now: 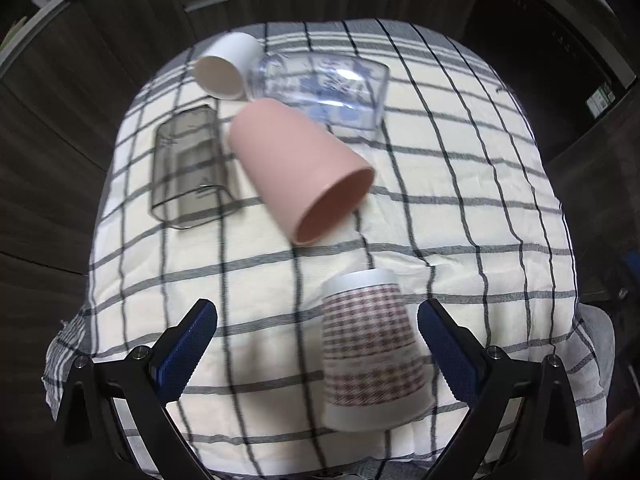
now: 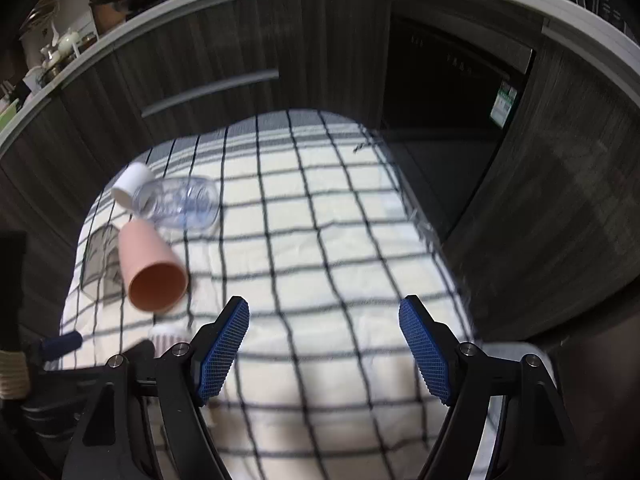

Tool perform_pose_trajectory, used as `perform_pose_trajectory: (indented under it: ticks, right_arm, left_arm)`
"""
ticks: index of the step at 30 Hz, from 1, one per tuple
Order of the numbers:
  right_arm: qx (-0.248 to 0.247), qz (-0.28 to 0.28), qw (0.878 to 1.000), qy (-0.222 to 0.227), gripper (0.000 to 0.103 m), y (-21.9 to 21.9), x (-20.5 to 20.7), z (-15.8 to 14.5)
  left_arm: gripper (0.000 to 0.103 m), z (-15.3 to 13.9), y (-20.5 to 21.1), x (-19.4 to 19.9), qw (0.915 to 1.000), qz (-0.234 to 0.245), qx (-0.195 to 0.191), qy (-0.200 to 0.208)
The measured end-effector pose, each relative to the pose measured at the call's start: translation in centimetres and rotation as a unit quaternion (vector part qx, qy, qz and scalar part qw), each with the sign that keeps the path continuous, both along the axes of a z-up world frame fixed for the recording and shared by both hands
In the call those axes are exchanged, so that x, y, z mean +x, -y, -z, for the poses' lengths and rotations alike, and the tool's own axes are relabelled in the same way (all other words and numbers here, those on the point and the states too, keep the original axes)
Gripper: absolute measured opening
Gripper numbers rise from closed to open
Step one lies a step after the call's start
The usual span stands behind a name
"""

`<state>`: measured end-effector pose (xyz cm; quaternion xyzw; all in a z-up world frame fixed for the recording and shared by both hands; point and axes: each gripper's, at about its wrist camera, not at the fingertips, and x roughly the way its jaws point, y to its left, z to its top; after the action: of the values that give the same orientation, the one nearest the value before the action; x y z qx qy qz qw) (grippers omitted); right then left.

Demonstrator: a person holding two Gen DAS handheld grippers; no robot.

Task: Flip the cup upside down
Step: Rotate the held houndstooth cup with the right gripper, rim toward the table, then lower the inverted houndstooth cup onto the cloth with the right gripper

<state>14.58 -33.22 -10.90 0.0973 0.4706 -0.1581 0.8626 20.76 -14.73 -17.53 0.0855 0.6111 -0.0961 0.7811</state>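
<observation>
The left gripper [image 1: 318,344] hovers with its jaws spread wide, and the checked paper cup [image 1: 372,350] stands upside down between them, nearer the right-hand pad, touching neither, close to the near edge of the checked tablecloth [image 1: 460,184]. The right gripper [image 2: 324,344] hangs with its jaws apart over bare cloth. Toward the far left corner a pink cup [image 1: 296,172], white cup [image 1: 228,66], clear printed cup [image 1: 324,84] and smoky grey cup [image 1: 188,160] lie on their sides.

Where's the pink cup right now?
In the left wrist view the pink cup lies on its side mid-table on the checked cloth, between the grey tumbler and the clear cup, mouth toward the camera.
</observation>
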Motion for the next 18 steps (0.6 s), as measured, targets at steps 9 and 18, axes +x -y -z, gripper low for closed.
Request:
perform_pose_trajectory:
  ticks: [9,18]
  right_arm:
    - [-0.005,-0.010,0.999,0.044,0.078,1.8,2.0,0.3]
    - [0.024,-0.017,0.998,0.056,0.078,2.7,3.2,1.7]
  left_arm:
    - [0.086,2.3,2.3,1.9,0.9982,0.004,0.016,-0.058]
    - [0.080,4.9,3.2,3.3,0.9918,0.000,0.023,-0.126]
